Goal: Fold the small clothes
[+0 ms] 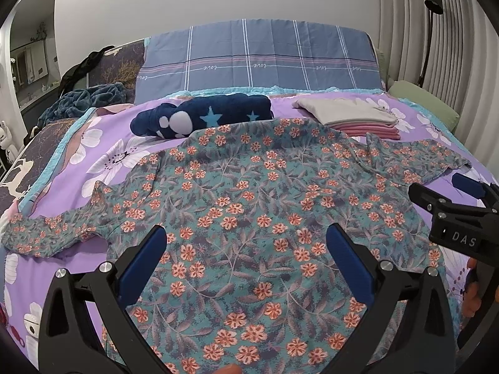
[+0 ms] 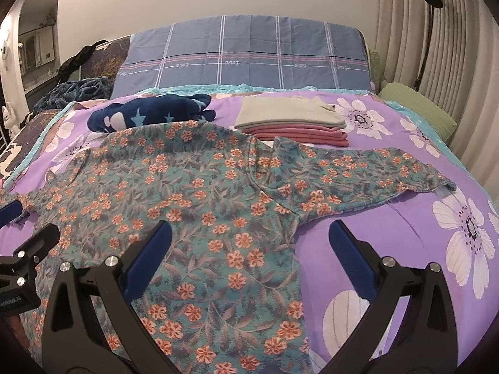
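On the purple flower-print bedspread (image 2: 389,237) lies the floral shirt (image 1: 249,205), spread flat with both sleeves out to the sides, teal cloth dotted with orange blossoms. The left gripper (image 1: 246,249) hovers over the shirt's lower body, jaws spread wide, blue pads apart, nothing between them. Over on the other side, the right gripper (image 2: 249,243) hangs above the shirt's right edge, jaws spread just as wide: one finger over the cloth, the other over bare bedspread below the right sleeve (image 2: 374,171). Neither one pinches anything. In the left wrist view the right gripper shows at the right edge, near that sleeve's cuff. Beyond the collar sits a dark blue plush blanket with stars (image 1: 202,115), rolled up, just beside the shirt's top edge. To its right, a folded stack of clothes (image 2: 293,121), a grey piece on top of pink ones, close to the right shoulder. A blue checked pillow (image 1: 259,56) stands against the wall at the head of the bed.
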